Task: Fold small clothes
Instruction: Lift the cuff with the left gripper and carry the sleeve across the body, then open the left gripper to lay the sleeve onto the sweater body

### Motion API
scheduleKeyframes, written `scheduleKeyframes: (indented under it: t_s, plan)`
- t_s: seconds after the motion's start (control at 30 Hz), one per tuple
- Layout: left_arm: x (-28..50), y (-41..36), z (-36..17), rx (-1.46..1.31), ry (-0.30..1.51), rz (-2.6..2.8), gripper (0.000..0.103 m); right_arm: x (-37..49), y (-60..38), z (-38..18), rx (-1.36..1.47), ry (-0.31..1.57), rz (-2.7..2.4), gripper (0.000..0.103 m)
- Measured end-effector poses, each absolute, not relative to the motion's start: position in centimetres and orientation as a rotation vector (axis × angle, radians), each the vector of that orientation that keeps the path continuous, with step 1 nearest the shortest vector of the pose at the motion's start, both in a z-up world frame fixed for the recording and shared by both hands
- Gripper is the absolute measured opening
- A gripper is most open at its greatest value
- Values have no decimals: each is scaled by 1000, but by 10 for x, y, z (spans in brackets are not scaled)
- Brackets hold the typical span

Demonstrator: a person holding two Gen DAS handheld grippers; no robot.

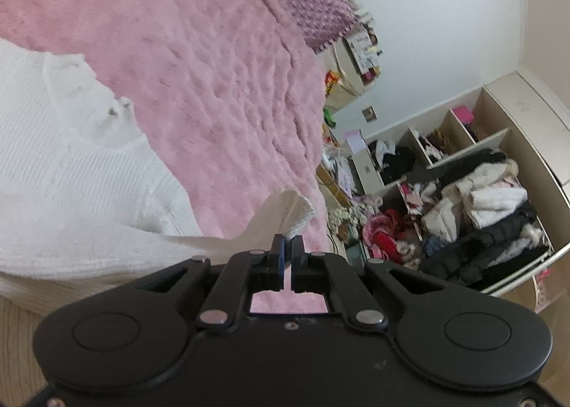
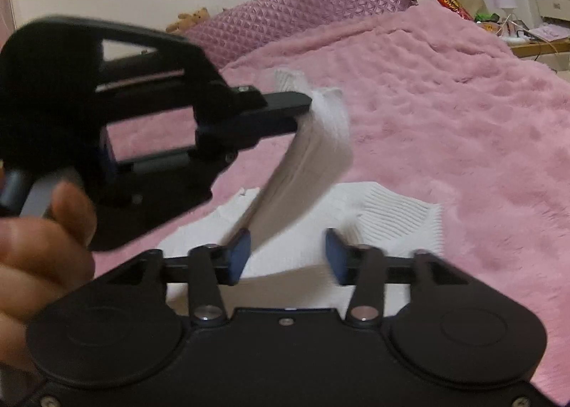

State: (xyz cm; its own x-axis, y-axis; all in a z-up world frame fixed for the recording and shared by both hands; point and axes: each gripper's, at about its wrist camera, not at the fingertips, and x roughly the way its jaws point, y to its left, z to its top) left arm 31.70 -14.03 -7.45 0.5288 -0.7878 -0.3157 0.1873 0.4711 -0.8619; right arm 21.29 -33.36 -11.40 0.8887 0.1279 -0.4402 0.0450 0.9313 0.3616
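Observation:
A white ribbed knit sweater (image 1: pixel 71 165) lies on a fluffy pink blanket (image 1: pixel 213 68). My left gripper (image 1: pixel 289 239) is shut on the cuff of its sleeve (image 1: pixel 288 209). From the right wrist view the left gripper (image 2: pixel 306 104) comes in from the left, held by a hand (image 2: pixel 39 246), and lifts the sleeve (image 2: pixel 313 157) up off the sweater body (image 2: pixel 384 222). My right gripper (image 2: pixel 286 250) stands open low over the sweater, its blue pads (image 2: pixel 238 257) apart. The hanging sleeve's lower end passes close by the left pad; no pad presses on it.
The blanket covers a bed with a quilted mauve headboard cushion (image 2: pixel 302 8). A teddy bear (image 2: pixel 194 17) sits behind it. Right of the bed stand a cluttered side table (image 2: pixel 534 40) and open shelves stuffed with clothes (image 1: pixel 473 200).

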Motion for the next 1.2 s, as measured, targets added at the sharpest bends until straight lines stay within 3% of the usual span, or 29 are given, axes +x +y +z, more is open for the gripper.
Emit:
scheduleKeyframes:
  t_s: [0.13,0.27,0.33,0.77,0.97,1.0,1.03,1.07,1.2]
  plan:
    - [318,-135,-80,-895,823,-690,0,215,-332,-116,391,475,102,47]
    - [314,-135,-83,-883,843,-691,0,220,-335,-119,404,470,103,38]
    - [313,-135,-83,-880,847,-688,0,223,-332,-118,382,492,83,12]
    - [317,-175,-113,-790,912,-710,0,222,-369,-142,400,635,-77,10]
    - [309,-185,-137,-620,931,-637,4,209,-382,-152,441,705,-96,26]
    - [307,-185,-139,-598,933,-634,4,201,-386,-147,434,699,-109,36]
    - [306,-185,-139,-590,929,-640,4,194,-390,-143,436,688,-125,52]
    - [305,-184,-138,-588,923,-663,5,186,-395,-140,434,673,-149,57]
    - [300,-179,-130,-595,887,-729,17,173,-400,-131,352,628,-201,58]
